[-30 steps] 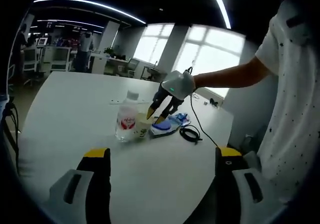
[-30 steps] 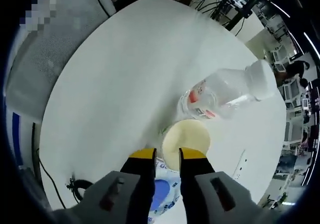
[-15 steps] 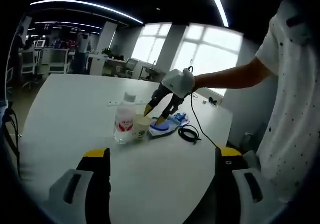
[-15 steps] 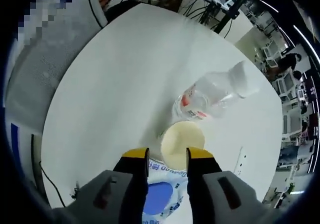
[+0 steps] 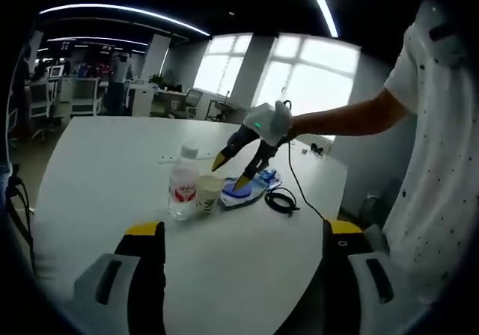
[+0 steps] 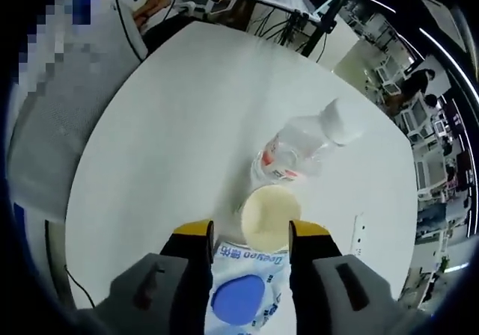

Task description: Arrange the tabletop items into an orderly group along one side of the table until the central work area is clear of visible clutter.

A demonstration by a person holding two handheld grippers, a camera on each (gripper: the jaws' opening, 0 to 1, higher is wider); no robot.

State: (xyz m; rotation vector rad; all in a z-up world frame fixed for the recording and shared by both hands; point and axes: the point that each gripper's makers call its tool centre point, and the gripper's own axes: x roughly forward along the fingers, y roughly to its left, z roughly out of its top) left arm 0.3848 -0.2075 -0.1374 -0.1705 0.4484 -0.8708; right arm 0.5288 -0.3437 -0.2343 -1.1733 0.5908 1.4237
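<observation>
White tabletop, right gripper (image 6: 249,234) pulled back from the cup with its jaws parted.

White round table (image 5: 112,170) carried the whole cluster at centre frame in the left gripper view: a clear plastic water bottle with a red label and white cap (image 5: 182,191) touching a cream paper cup (image 5: 207,194), a blue-and-white wipes packet (image 5: 248,188) just beside them, and a coiled black cable (image 5: 283,200) to its right. Over the last second the right gripper rose away from the cup and its jaws widened; they held nothing, with the cup mouth (image 6: 269,217) and the packet (image 6: 245,294) between them below. The left gripper (image 5: 241,234), low in its own view, stood wide open and empty. That likely means the cup was just placed beside the bottle, so the grouping looked well advanced.
</observation>
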